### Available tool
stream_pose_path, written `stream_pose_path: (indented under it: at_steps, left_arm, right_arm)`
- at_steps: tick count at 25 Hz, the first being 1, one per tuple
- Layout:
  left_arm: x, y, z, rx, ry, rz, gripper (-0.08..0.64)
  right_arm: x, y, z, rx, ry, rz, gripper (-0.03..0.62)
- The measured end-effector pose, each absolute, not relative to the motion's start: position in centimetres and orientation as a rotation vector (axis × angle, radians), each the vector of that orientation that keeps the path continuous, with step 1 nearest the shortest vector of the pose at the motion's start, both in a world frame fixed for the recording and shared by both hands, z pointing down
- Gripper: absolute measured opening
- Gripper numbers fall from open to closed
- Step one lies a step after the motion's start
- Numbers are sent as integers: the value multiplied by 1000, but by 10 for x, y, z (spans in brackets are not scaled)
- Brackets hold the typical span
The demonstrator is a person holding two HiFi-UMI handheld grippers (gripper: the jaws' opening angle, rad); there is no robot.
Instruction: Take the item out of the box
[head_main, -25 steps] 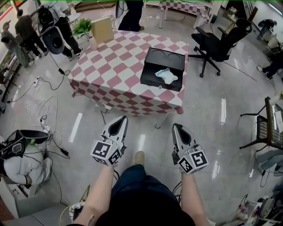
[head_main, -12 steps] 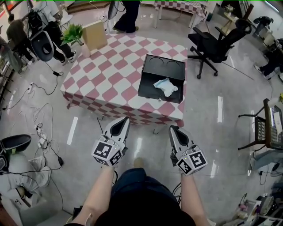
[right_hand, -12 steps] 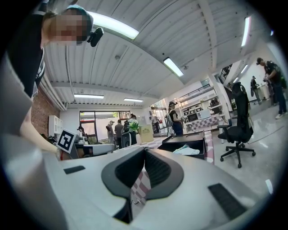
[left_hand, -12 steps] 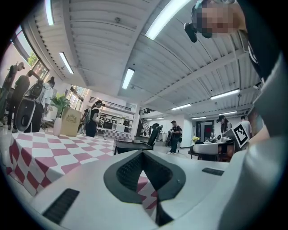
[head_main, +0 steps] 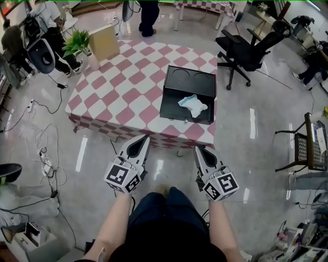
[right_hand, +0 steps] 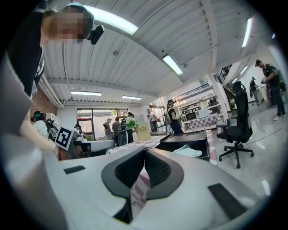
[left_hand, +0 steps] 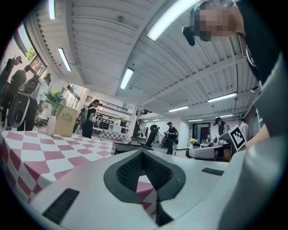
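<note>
Glossy floor [head_main: 266, 133]; cloth tablecloth [head_main: 123, 92]; matt black box [head_main: 174, 105]; soft crumpled cloth item [head_main: 192, 104]

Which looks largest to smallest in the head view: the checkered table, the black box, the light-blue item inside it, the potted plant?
1. checkered table
2. black box
3. potted plant and light-blue item: about alike, so not ranked.

- Two grippers are showing: left gripper [head_main: 144, 138], right gripper [head_main: 198, 148].
- Two checkered tables are standing: near table [head_main: 118, 97], far table [head_main: 207, 7].
- One black box [head_main: 173, 106] is lying open.
- One pale blue item [head_main: 192, 104] is lying inside.
- One office chair [head_main: 251, 51] and one potted plant [head_main: 77, 43] are standing.
</note>
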State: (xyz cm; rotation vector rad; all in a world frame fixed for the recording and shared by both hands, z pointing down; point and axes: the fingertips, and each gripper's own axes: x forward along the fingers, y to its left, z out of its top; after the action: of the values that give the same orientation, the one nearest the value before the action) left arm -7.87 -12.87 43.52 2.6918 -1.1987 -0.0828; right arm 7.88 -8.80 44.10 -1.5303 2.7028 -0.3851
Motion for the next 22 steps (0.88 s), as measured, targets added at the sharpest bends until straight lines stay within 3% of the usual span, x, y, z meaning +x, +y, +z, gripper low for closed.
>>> stream_pose_path:
  at_steps: [22]
  left_arm:
    - [-55, -195, 440, 2672, -1202, -66, 1]
  right_arm:
    - [92, -163, 445, -1573, 2757, -435, 6]
